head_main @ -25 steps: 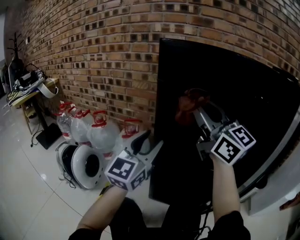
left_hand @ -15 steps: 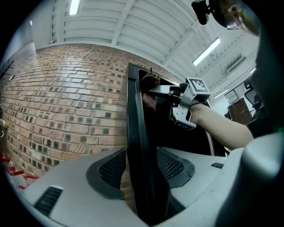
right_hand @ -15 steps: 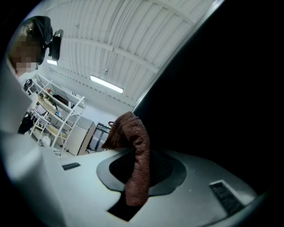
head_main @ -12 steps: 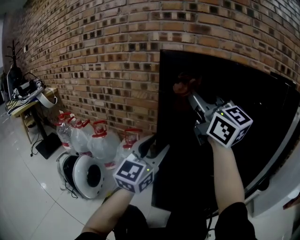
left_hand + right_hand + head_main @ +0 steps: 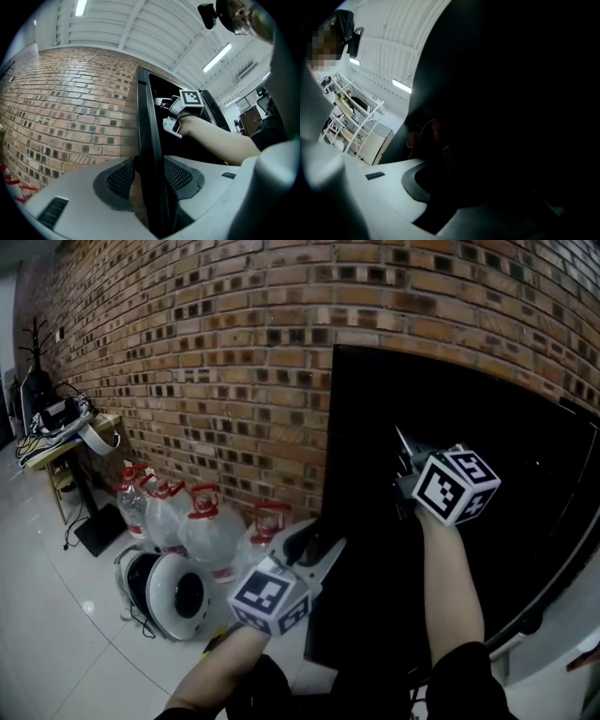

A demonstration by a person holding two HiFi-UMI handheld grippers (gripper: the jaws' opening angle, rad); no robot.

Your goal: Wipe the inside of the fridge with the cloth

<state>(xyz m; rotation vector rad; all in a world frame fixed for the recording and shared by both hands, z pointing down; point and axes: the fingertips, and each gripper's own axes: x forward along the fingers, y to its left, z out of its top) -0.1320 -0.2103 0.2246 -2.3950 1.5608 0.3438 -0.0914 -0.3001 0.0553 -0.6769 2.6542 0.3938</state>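
Note:
The black fridge [image 5: 487, 521] stands against the brick wall, and its inside is very dark. My left gripper [image 5: 314, 542] is at the fridge's left edge panel [image 5: 149, 154]. The thin black panel runs between the jaws, which have just been closing, and the pads grip it. My right gripper [image 5: 403, 451] reaches up into the fridge, its marker cube [image 5: 457, 484] well lit and its tips lost in the dark. In the right gripper view a reddish cloth [image 5: 433, 135] shows dimly, pinched between the jaws. The left gripper view shows the right gripper [image 5: 165, 112] beyond the panel.
Several large water jugs [image 5: 202, 521] with red caps stand on the floor left of the fridge, beside a round white appliance [image 5: 173, 585]. A cluttered side table [image 5: 66, 423] is at the far left. A white shelf rack [image 5: 351, 122] stands behind me.
My right gripper has lifted and gone deeper into the fridge with the cloth, which has vanished into the dark in the head view. My left gripper stays on the fridge edge.

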